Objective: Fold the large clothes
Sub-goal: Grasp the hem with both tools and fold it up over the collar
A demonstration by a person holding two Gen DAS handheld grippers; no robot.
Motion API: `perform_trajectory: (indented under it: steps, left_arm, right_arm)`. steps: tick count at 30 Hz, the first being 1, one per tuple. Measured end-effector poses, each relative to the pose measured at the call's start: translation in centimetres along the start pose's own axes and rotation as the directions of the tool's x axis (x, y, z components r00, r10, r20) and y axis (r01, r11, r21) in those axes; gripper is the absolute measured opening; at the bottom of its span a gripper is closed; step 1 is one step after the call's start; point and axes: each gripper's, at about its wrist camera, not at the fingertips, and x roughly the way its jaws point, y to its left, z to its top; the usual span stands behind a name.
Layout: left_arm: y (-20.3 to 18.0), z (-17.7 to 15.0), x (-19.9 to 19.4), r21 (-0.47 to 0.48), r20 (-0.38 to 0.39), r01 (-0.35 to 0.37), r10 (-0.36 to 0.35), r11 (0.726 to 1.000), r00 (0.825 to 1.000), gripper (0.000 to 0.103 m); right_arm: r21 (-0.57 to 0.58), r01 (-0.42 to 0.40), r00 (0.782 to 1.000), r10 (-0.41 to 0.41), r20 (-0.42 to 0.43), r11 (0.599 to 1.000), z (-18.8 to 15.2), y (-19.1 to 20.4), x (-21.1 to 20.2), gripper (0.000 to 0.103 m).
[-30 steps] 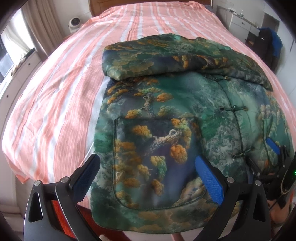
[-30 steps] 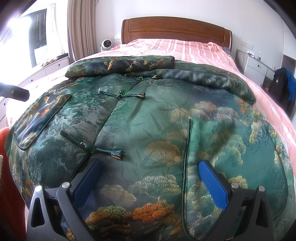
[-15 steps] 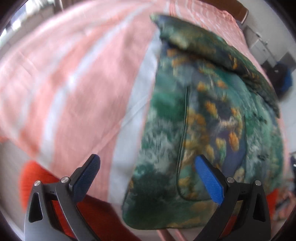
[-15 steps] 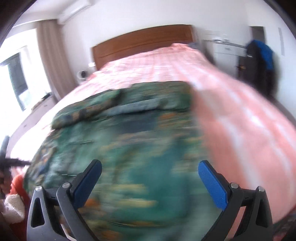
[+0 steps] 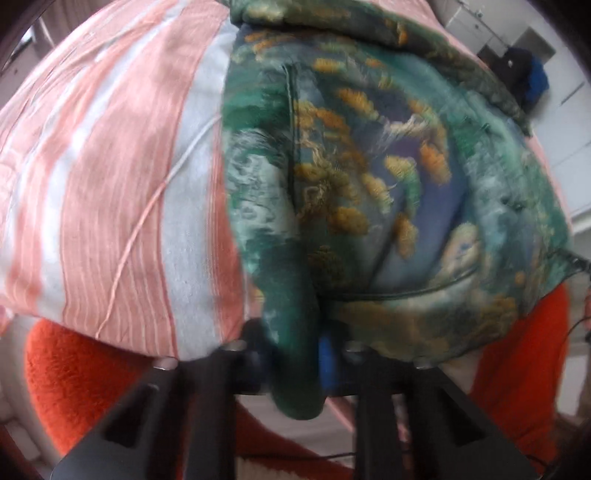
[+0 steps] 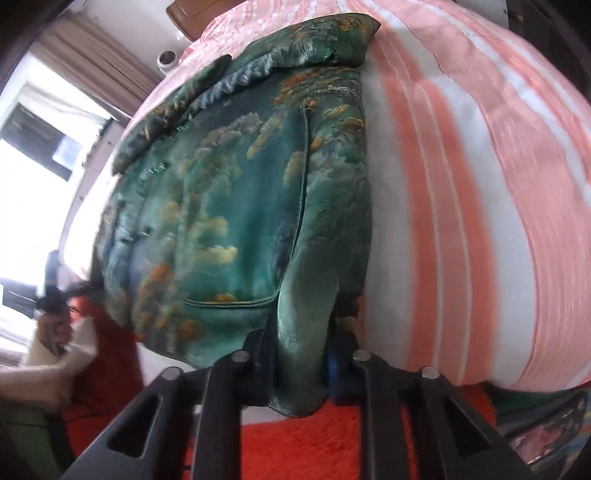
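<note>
The left gripper (image 5: pixel 295 354) was clenched on a bunched fold of the jacket (image 5: pixel 388 177) at its near hem corner, the jaws having just closed with the cloth pinched between them. The right gripper (image 6: pixel 301 363) had likewise just closed and was clamped on the opposite hem corner of the jacket (image 6: pixel 229 206), a thick roll of fabric squeezed between its blue pads (image 6: pixel 334 367). The jacket was a padded green satin piece printed with orange and gold trees, pale clouds and blue-violet patches, with piped patch pockets and knotted frog fastenings down the front. It lay flat on the bed (image 5: pixel 110 177) near the foot edge, its hem hanging just over that edge, its sleeves folded across the upper part toward the headboard (image 6: pixel 192 14). The pink-and-white striped bedspread (image 6: pixel 480 184) lay bare on either side of it. Orange fleece (image 5: pixel 81 376) showed below the foot edge, beneath both grippers
</note>
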Motion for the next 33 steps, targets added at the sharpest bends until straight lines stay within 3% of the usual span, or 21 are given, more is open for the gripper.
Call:
perform_trajectory:
  steps: [3,5,7,10,13,15,17,18,19,20,21,23,26,28,30,31,32,33]
  left_arm:
    - [0.4,0.7,-3.4,-0.038,0.053,0.114,-0.112,0.993,0.992,0.009]
    - [0.6,2.2,-6.1,-0.036,0.110,0.197,-0.192,0.980,0.975,0.009]
    - [0.3,5.7,-9.4,-0.016,0.185,0.261,-0.254,0.965,0.949,0.009]
    - [-0.6,12.4,-12.8,0.027,0.285,0.262,-0.259,0.965,0.923,0.009]
    - [-1.3,21.6,-14.7,0.007,0.403,0.235,-0.218,0.972,0.889,0.017]
    - [-1.3,27.1,-13.9,-0.027,0.397,0.170,-0.145,0.985,0.906,0.025]
    - [0.6,29.9,-12.9,-0.085,0.364,0.179,-0.137,0.980,0.921,0.045]
    - [1.7,30.2,-12.3,-0.108,0.350,0.224,-0.174,0.969,0.920,0.050]
    - [2.8,30.0,-11.8,-0.123,0.353,0.245,-0.189,0.962,0.916,0.069]
    - [3.6,29.6,-11.5,-0.126,0.372,0.209,-0.149,0.970,0.916,0.091]
    - [3.4,29.4,-10.8,-0.120,0.395,0.164,-0.105,0.979,0.913,0.097]
    - [3.4,29.6,-8.9,-0.093,0.403,0.089,-0.044,0.992,0.914,0.099]
    - [3.3,31.4,-4.2,-0.085,0.313,0.026,0.002,0.996,0.950,0.099]
    - [2.6,32.9,-1.0,-0.067,0.249,-0.059,0.074,0.996,0.966,0.098]
    - [2.0,33.3,1.6,-0.043,0.194,-0.103,0.109,0.994,0.975,0.091]
    - [1.9,33.4,2.6,-0.034,0.169,-0.094,0.098,0.995,0.981,0.059]
    - [1.6,33.3,3.4,-0.035,0.147,-0.081,0.085,0.996,0.985,0.012]
    - [1.4,33.1,3.4,-0.041,0.144,-0.090,0.095,0.995,0.985,0.011]
  right_arm:
    - [0.007,-0.082,0.997,0.082,0.013,0.997,0.5,0.3,-2.1,0.014]
    - [0.038,-0.172,0.984,0.170,0.053,0.984,1.7,0.3,-3.8,0.014]
    - [0.035,-0.250,0.963,0.245,0.116,0.968,3.5,0.7,-6.1,0.013]
    - [-0.013,-0.312,0.922,0.306,0.237,0.950,9.1,1.9,-9.3,0.013]
    - [-0.051,-0.263,0.898,0.264,0.351,0.964,16.7,3.2,-10.3,0.013]
    - [-0.028,-0.218,0.866,0.206,0.456,0.976,22.9,2.8,-9.9,0.017]
    - [0.040,-0.225,0.860,0.179,0.477,0.974,27.0,1.6,-8.3,0.041]
    - [0.087,-0.204,0.865,0.137,0.483,0.975,28.3,1.0,-7.5,0.078]
    - [0.142,-0.161,0.862,0.069,0.502,0.977,29.1,0.2,-7.1,0.103]
    - [0.167,-0.140,0.855,0.034,0.518,0.976,29.4,-0.4,-6.9,0.103]
    - [0.163,-0.130,0.858,0.029,0.512,0.978,29.7,-0.8,-6.6,0.103]
    - [0.124,-0.079,0.884,0.012,0.467,0.989,30.2,-0.9,-5.6,0.103]
    - [0.068,0.040,0.922,-0.063,0.381,0.997,31.2,-0.6,-2.7,0.103]
    - [0.056,0.095,0.933,-0.109,0.343,0.994,31.7,0.1,-0.1,0.103]
    - [0.055,0.134,0.942,-0.144,0.304,0.989,32.4,0.6,2.9,0.102]
    - [0.056,0.131,0.947,-0.141,0.288,0.990,32.6,0.5,4.1,0.094]
    - [0.054,0.117,0.958,-0.127,0.258,0.992,32.9,0.4,5.4,0.083]
    - [0.050,0.142,0.962,-0.149,0.228,0.989,33.0,0.6,6.5,0.046]
